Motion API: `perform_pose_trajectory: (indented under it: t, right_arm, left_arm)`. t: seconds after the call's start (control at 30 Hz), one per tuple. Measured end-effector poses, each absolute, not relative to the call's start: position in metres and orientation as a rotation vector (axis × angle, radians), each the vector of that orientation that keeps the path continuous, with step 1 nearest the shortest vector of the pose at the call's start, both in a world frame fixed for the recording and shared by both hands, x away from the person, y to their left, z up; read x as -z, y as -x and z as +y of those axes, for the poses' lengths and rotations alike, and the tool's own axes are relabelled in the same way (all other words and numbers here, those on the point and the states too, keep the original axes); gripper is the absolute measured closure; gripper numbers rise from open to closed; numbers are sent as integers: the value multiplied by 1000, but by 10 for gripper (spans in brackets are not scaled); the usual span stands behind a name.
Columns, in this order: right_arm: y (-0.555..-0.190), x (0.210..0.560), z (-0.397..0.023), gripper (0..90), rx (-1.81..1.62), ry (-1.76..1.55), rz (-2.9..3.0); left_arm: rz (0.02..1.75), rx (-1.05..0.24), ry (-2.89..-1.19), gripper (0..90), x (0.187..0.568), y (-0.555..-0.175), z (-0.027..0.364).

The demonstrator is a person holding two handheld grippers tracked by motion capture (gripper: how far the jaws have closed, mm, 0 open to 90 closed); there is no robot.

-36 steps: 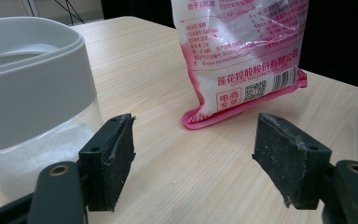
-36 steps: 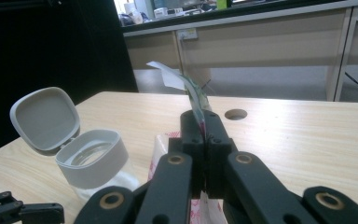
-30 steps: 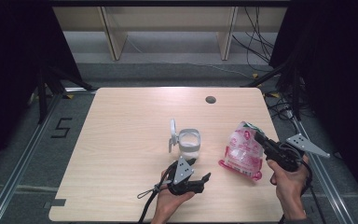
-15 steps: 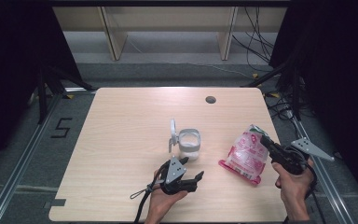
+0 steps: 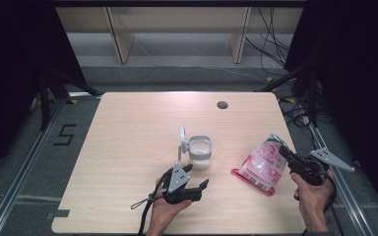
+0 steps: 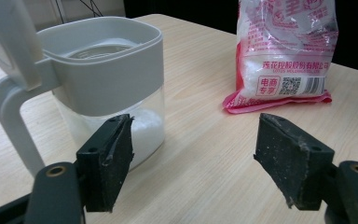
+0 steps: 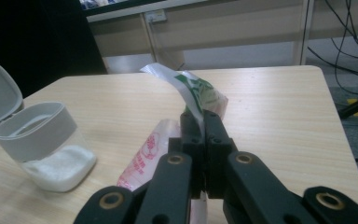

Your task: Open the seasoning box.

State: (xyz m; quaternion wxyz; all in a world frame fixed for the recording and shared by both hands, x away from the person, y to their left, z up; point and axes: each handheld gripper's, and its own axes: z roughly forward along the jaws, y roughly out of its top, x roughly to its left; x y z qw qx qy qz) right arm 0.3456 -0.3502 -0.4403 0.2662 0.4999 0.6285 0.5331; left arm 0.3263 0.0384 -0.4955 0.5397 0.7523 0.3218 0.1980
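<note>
A pink and white bag [image 5: 261, 164] lies on the table at the right, its bottom seam toward the front. My right gripper [image 5: 286, 153] is shut on the bag's top edge; in the right gripper view the clear and green film [image 7: 193, 91] runs up out of the closed jaws. A clear container with a grey rim [image 5: 199, 151] stands mid-table, lid flipped up, white powder [image 7: 60, 165] in its bottom. My left gripper [image 5: 197, 178] rests low just in front of it, open, with nothing between its pads [image 6: 114, 156].
A round dark grommet [image 5: 222, 104] sits near the table's far edge. Black cables trail off the table's front by my left hand [image 5: 145, 209]. Cables and a wooden shelf frame stand on the floor beyond the table.
My right gripper has sunk toward the table with the bag's top in it, laying the bag flatter. My left hand has shifted slightly left and back.
</note>
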Motion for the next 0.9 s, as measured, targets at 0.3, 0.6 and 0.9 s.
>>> perform_pose_trajectory:
  t: [0.3, 0.6, 0.9]
  right_arm:
    - [-348, 445, -357, 895, -1425, -1388, 1670]
    - [-353, 455, -362, 880, -1402, -1453, 1648]
    - [-354, 460, -363, 777, -1404, -1457, 1644]
  left_arm:
    - [784, -488, -1807, 267, 493, -324, 49]
    - [804, -499, -1823, 256, 494, -326, 60]
    - [814, -498, -1829, 253, 494, -328, 62]
